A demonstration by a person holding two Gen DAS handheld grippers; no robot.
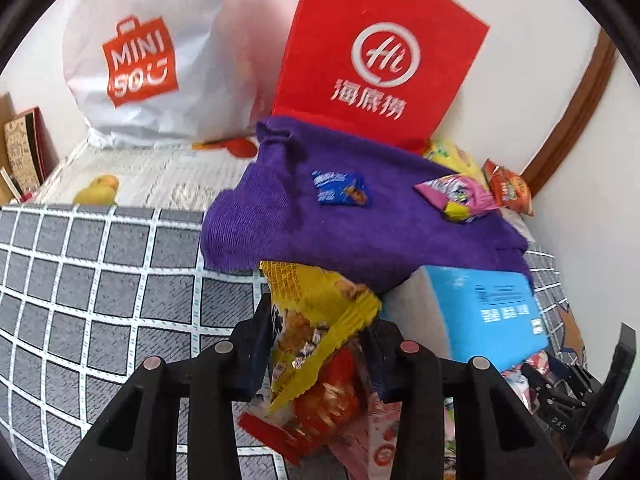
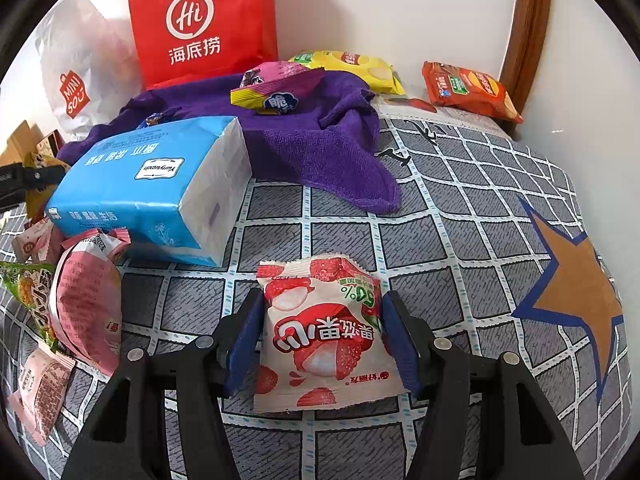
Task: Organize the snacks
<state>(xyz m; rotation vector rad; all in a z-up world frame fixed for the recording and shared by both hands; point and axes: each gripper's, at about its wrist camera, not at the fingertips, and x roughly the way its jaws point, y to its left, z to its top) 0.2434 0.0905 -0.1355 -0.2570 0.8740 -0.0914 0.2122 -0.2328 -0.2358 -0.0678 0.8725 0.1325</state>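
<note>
The left gripper [image 1: 320,344] holds a yellow snack packet [image 1: 320,312] between its jaws above the checked bed cover [image 1: 100,280], while the right gripper [image 2: 322,332], jaws wide, straddles the lychee jelly packet [image 2: 324,332], so closing on it seems next.

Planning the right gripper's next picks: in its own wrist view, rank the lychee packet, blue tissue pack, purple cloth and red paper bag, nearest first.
1. White-and-red lychee snack packet, between the right gripper's fingers.
2. Blue plastic tissue pack, ahead left.
3. Purple towel cloth, behind it, centre.
4. Red paper bag, against the wall.
</note>
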